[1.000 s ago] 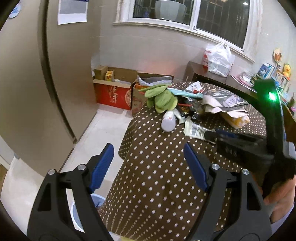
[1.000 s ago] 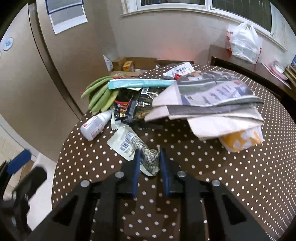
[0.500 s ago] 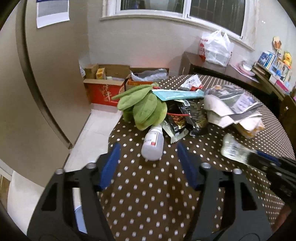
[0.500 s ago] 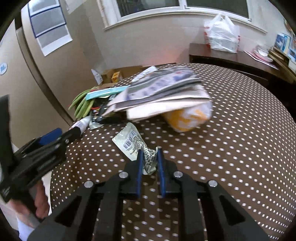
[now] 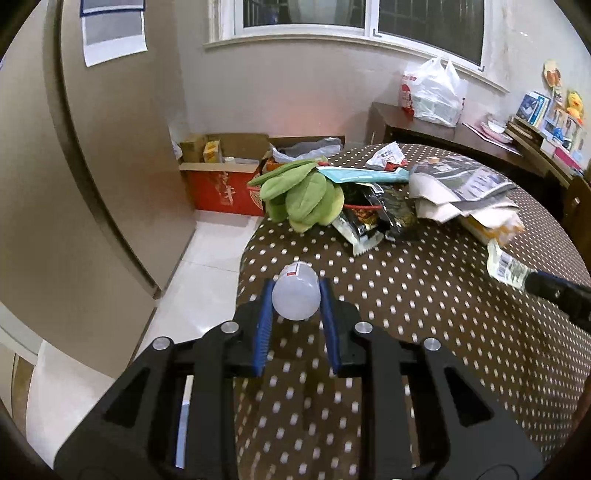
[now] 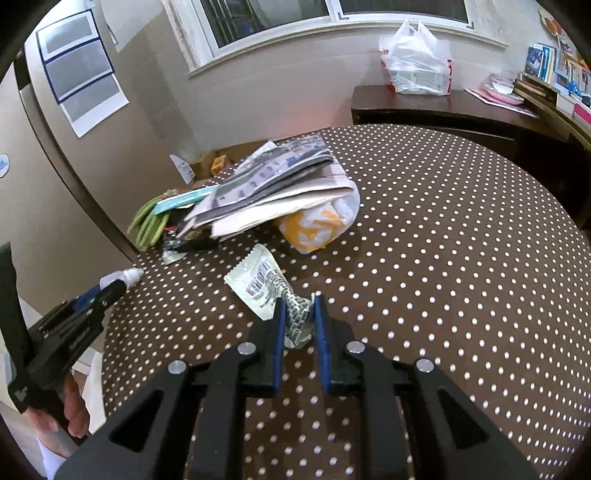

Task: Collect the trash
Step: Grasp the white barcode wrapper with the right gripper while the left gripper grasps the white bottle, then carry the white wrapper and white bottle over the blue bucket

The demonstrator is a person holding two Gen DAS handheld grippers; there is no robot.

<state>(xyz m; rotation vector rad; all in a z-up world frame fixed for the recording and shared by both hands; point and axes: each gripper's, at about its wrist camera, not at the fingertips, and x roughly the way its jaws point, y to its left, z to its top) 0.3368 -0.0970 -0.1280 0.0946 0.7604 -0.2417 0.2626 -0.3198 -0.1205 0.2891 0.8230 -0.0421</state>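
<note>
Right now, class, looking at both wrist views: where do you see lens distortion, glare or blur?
Left wrist view: fisheye bends the window frame and wall edges; the small white bottle in the left gripper looks slightly soft. Right wrist view: the same curving of the table; the wrapper in the right gripper is sharp, with no strong glare.

On the table (image 6: 461, 258), newspapers (image 6: 280, 192) lie atop a bag (image 6: 317, 225), with pods (image 6: 147, 221) to their left.

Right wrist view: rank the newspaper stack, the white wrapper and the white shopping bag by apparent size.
1. Newspaper stack, clearly the largest.
2 and 3. Wrapper in the right gripper and shopping bag look alike; the bag sits much farther away, so no ranking.
</note>
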